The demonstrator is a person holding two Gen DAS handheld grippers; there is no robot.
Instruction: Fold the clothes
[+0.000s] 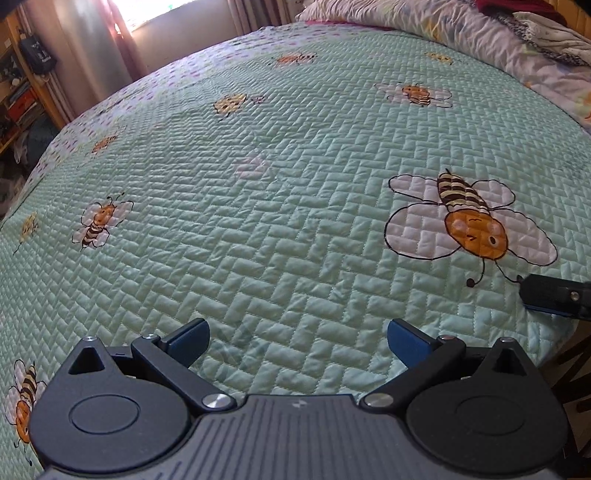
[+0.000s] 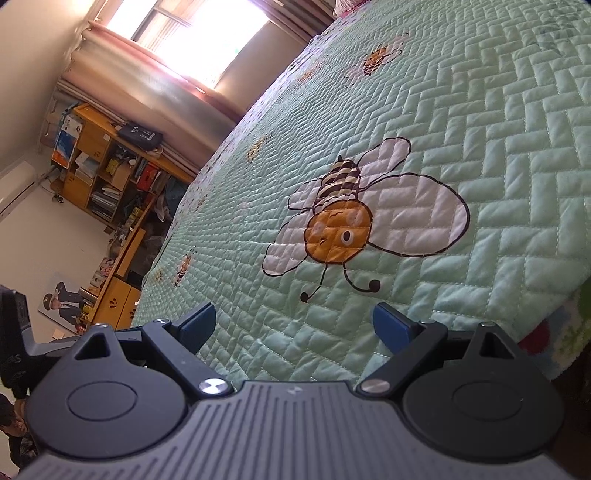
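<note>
Both grippers, left gripper (image 1: 298,341) & right gripper (image 2: 294,326), have jaws released, empty, near the big bee (image 1: 471,218). Clothes pile (image 1: 546,33) far beyond it: probably soft, light; grab by hem.

Item: clothes (image 1: 546,33) | Form: rumpled heap, dark red, grey knit and white speckled pieces | State: unfolded | Location: far right corner of bed, on the pale floral bedding, well apart from both grippers

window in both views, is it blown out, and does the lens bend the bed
Left wrist view: window overexposed, bedspread bulges like a dome. Right wrist view: window glares white, the whole view is tilted and the bedspread edge curves.
</note>
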